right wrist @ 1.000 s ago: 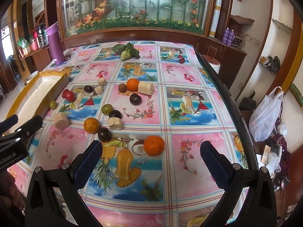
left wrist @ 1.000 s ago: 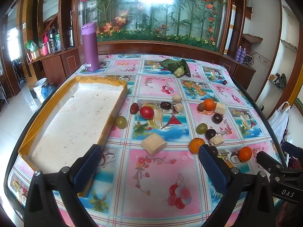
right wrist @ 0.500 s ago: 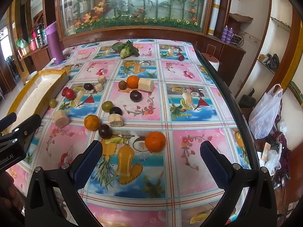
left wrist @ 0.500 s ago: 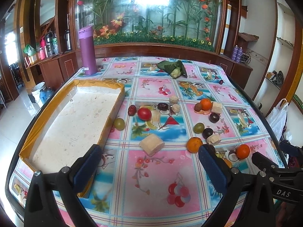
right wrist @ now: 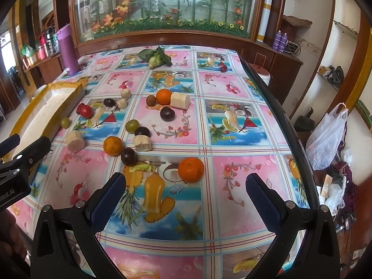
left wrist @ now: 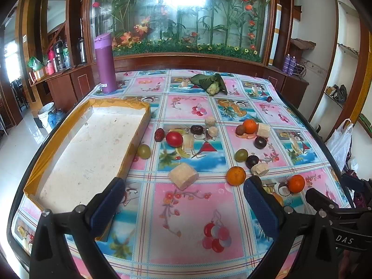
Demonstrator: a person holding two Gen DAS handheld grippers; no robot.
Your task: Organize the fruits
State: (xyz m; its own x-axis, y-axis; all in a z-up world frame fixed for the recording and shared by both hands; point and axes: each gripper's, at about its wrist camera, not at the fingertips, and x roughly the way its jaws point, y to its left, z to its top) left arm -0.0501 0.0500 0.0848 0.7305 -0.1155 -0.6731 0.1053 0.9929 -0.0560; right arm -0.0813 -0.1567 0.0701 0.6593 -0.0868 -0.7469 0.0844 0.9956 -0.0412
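Tray [left wrist: 76, 155] on the desk [left wrist: 186, 209] holds nothing I can see. My left tool [left wrist: 183, 200] and right tool [right wrist: 186, 193] are both wide apart, gripping nothing. Fruits [right wrist: 191, 169] lie scattered on the desk beyond them.

Purple flask [left wrist: 105, 63] upright beside planted glass case [left wrist: 179, 16].

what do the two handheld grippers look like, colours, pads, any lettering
Both the left gripper and the right gripper are black plastic clamps with two splayed fingers, each tipped with a dark blue textured pad and fixed by silver screws. White lettering shows on each body: "DAS" on the right, a partial "RobotAI" on the left.
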